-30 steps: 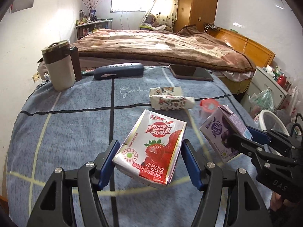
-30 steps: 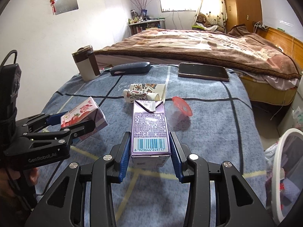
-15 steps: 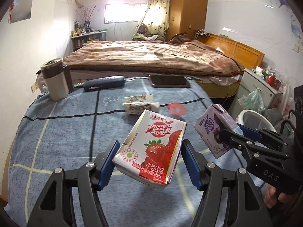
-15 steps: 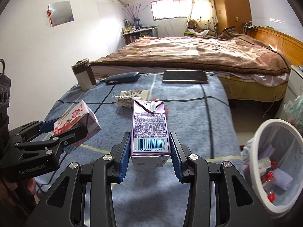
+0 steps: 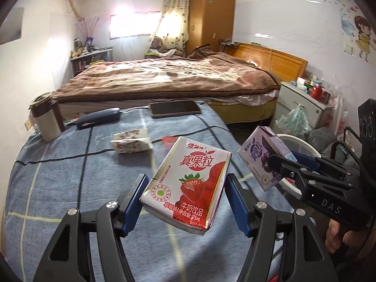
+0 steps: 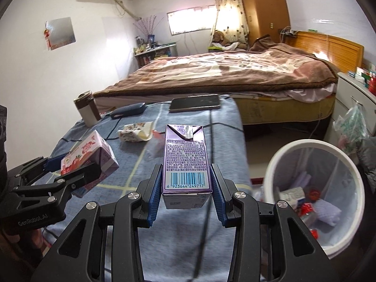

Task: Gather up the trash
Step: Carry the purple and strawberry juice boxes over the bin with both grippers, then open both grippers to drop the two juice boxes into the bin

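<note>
The left gripper is clamped on the strawberry milk carton and the right gripper on the purple drink carton, both held above the blue blanket. Neither carton is yet in the white bin, which already holds scraps; the crumpled wrapper and red lid remain on the blanket

Both grippers swing right toward the table edge, the white trash bin now large and open in the right wrist view, the table clutter recedes leftward, purple carton nearer the bin.
</note>
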A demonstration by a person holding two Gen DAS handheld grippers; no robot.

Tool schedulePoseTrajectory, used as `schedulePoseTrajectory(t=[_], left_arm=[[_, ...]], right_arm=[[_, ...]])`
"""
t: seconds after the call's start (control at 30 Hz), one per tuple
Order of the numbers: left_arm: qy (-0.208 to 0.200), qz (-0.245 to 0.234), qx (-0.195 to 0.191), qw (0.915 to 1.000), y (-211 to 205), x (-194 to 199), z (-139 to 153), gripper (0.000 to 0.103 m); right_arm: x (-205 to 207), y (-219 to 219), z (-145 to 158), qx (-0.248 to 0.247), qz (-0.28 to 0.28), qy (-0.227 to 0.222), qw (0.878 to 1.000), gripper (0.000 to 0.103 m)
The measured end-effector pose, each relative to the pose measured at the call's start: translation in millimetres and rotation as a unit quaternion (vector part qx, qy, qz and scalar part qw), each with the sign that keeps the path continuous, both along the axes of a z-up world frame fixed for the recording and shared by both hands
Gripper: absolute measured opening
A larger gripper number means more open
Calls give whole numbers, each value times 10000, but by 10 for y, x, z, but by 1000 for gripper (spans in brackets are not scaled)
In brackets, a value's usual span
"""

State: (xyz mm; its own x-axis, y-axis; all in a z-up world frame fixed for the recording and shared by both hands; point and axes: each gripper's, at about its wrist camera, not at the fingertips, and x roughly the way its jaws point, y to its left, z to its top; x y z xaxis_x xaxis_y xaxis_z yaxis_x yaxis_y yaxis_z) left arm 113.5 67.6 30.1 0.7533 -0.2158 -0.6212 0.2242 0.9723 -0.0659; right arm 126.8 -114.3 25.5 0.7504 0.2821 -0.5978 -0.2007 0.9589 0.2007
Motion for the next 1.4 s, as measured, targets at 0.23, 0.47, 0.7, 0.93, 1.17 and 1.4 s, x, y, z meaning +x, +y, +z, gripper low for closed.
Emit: schedulePoseTrajectory(t=[0.23,0.47,0.7,0.93,1.17,1.4], left_arm=[[-33,-330,-16,9994,-393,6,10,69],[-23,-707,0,9975,-827,40,-6,69],[25,-1153,-29,9933,-1299,96,-21,69],[170,-1451,4,9893,-1680,158,-108,69],[297,-1520,83,9879,-1934,236,-221,69],[413,-1577,122,9866,-2127,311,-309,69]], right_arm=[[-87,-343,25,-28,-354,-56,9994,41],[-173,-724,26,-139,-721,-43,9973,41],[-232,-1093,17,-240,-1129,2,9933,41],[-212,-1398,-105,-342,-1485,239,9880,41],[-159,-1612,-286,-419,-1682,541,9834,41],[-135,-1755,-368,-482,-1746,705,9809,42]])
